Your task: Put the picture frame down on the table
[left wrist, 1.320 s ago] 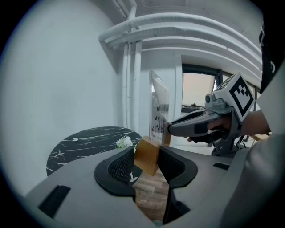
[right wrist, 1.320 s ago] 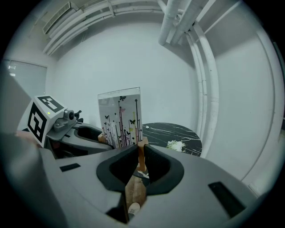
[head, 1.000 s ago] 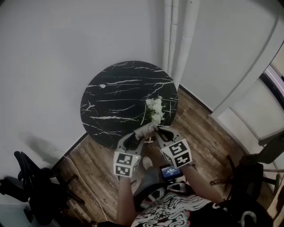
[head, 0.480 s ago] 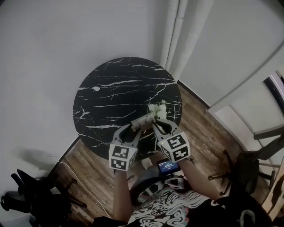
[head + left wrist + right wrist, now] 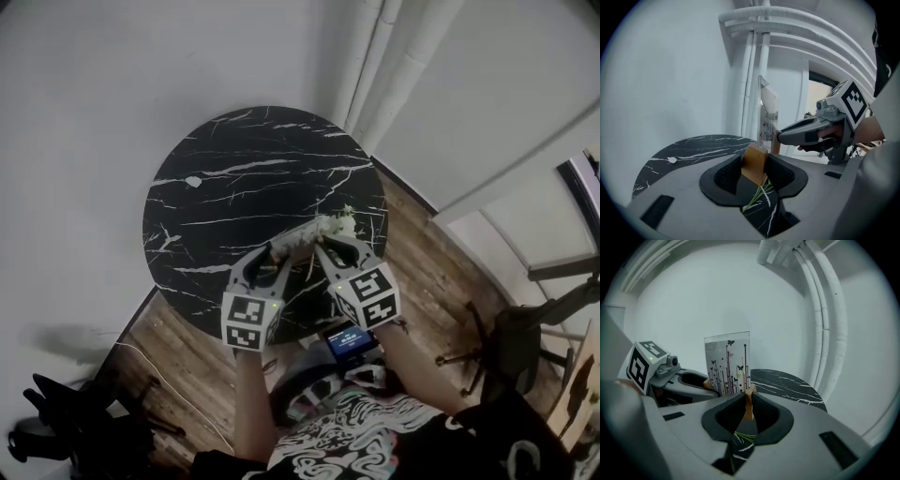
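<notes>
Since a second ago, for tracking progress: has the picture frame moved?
Yes. Against the table, the picture frame has moved in from the near edge, farther over the top.

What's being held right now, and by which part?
The picture frame, by both grippers. The left gripper has its tongs shut on one end of the wooden base; the right gripper has its tongs shut on the other end.

The round black surface [image 5: 246, 141], veined in white, is standing on the wooden floor [image 5: 427, 272] close against a white wall. A small white scrap [image 5: 192, 181] is lying near its left edge.
</notes>
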A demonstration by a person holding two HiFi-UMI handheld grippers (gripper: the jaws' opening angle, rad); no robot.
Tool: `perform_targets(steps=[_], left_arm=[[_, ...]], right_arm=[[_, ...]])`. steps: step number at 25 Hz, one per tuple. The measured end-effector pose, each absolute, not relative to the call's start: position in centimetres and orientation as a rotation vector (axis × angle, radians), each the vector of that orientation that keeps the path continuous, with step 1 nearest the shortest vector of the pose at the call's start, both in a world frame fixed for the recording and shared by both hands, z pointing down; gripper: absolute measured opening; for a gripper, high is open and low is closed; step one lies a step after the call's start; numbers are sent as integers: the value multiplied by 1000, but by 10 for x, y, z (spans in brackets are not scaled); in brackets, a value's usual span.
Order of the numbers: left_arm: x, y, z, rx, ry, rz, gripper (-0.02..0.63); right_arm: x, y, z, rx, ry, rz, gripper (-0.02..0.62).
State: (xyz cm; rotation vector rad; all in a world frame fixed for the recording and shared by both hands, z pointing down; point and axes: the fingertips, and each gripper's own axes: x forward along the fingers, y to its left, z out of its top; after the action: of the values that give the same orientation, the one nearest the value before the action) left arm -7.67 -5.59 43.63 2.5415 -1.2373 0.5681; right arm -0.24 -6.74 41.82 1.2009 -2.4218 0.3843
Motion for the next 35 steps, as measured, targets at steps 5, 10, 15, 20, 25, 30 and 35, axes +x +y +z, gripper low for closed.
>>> perform_targets(steps=[5,10,15,20,25,30,35], left_arm=[[-73,-55,436,2556,-1212,572,170],[-68,-51,432,2551,-1188,555,170],[-74,-53,436,2537,-1209,585,170],[-81,-64,433,2532,-1246,584,170],[-83,-74,428,2527,-1256,584,170],[-85,-88,438,2506,-1251,594,170],[-87,-105,451,2490,-1243,625,170]], right_arm=[[1,-66,418,1218,-2416,384,49],[7,-61,415,1227,-2433,412,49],[0,-64,420,1203,-2456,419,49],[-6,-76,415,1180,-2478,406,49],[-9,-87,411,1165,-2489,393,49],[-11,-101,420,1146,-2474,400,49],[-13,-118,435,1132,-2454,434,49]])
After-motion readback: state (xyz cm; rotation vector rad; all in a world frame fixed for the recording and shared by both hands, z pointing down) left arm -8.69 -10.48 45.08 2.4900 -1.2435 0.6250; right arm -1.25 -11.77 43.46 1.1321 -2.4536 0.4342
